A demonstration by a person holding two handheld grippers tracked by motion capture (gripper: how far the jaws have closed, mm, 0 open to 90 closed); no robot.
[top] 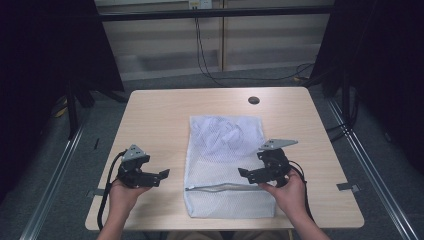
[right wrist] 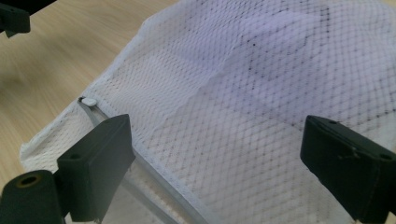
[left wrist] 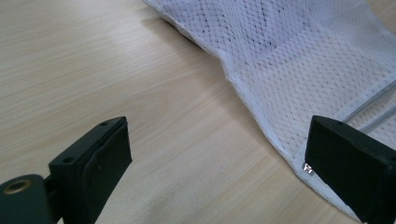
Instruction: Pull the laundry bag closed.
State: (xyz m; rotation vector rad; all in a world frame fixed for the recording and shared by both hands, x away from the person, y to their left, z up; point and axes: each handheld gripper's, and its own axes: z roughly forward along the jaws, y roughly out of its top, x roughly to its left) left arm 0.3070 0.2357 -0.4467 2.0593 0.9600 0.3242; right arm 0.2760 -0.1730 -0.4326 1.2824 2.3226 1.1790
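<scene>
Your left hand [top: 122, 192] sits near the front left corner of the tabletop [top: 155, 115], holding the left tongs [top: 162, 174] just above the bare wood, their tips pointing toward the white mesh bag [top: 227, 160] but stopping short of its left edge; in the left gripper view these tongs [left wrist: 219, 154] stand wide open with nothing between the jaws, the pale wood showing through the gap and the bag's hemmed edge [left wrist: 252, 100] running down toward the right-hand jaw; a small metal zip end [left wrist: 307, 169] peeks out at that hem, right beside that jaw. The bag lies flat in the middle of the tabletop, long side running away from you, with something crumpled and pale inside its far half [top: 225, 132] and a grey zip line [top: 220, 188] crossing it near your end; a dark round hole [top: 254, 100] marks the tabletop beyond it. Your right hand [top: 287, 192] rests at the bag's right edge, and the right tongs [top: 243, 173] reach inward over the mesh just above the zip; in the right gripper view these tongs [right wrist: 215, 154] are likewise spread wide and empty, the mesh [right wrist: 243, 93] lying beneath the gap, the zip [right wrist: 154, 170] passing by the left-hand jaw, its white pull tab [right wrist: 88, 101] lying just beyond that jaw.
</scene>
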